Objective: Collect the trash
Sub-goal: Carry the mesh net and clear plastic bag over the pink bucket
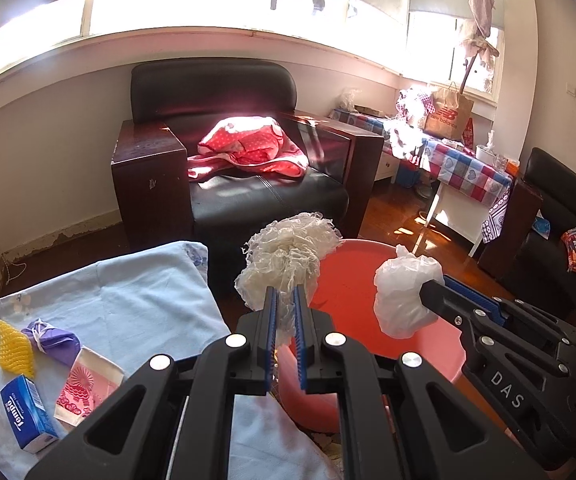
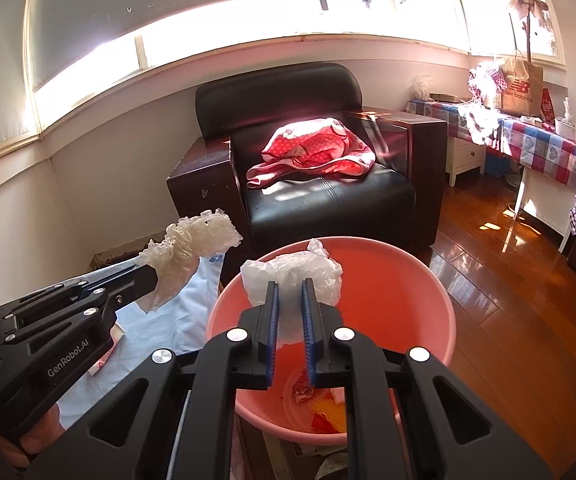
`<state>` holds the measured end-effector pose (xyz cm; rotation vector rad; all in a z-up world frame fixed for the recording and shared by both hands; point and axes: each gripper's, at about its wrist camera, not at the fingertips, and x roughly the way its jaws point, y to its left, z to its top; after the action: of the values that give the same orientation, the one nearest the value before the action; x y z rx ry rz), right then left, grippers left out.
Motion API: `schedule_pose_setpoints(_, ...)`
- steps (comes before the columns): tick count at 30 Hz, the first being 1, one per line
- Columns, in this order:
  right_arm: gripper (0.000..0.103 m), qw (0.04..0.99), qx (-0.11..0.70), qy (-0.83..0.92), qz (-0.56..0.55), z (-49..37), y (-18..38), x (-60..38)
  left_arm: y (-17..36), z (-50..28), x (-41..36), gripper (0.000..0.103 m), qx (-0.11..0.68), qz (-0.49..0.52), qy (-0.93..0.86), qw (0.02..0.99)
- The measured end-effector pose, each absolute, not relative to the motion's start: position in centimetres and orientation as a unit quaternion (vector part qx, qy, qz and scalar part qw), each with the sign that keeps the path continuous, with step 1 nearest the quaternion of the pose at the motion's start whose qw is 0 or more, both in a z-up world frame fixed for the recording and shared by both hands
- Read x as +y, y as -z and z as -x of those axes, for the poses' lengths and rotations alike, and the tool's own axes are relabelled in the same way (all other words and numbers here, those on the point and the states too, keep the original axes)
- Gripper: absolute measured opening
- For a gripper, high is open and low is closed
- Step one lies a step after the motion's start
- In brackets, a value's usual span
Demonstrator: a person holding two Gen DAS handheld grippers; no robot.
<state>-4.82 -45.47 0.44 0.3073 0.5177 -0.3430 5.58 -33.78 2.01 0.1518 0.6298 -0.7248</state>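
Nearest to me, my left fingers (image 1: 286, 312) were clenched on a crumpled, cream-coloured net wrapper (image 1: 288, 258), and my right fingers (image 2: 289, 304) were clenched on a wad of white plastic bag (image 2: 293, 276). Both pieces hung just above the pink basin (image 2: 419, 280), the bag over its hollow, the net wrapper nearer its left rim. Down in the basin lay a few scraps, red and orange, I think, though my own fingers hid much of them.

Left of the basin, on the worktop's pale blue cloth (image 1: 128, 296), more trash waited: a yellow foam net (image 1: 14, 346), a purple bundle (image 1: 50, 340), a blue tissue packet (image 1: 28, 414) and a red-printed paper bag (image 1: 86, 386).

Beyond stood a black armchair (image 1: 224, 92) with a red cloth (image 1: 248, 146) on its seat.

My worry was the net wrapper: light and springy, if let go so close to the rim it might snag on my fingers or drift to the floor between basin and worktop.
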Motion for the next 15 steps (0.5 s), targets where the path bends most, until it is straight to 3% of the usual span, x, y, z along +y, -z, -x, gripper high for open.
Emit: schedule_pose_setpoints(15, 0.012, 0.919, 0.291, 0.204, -0.173, 5.0, 2.5, -48.8, 2.0, -5.6, -39.2, 0.008, 0.354, -0.110, 0.369, 0.852)
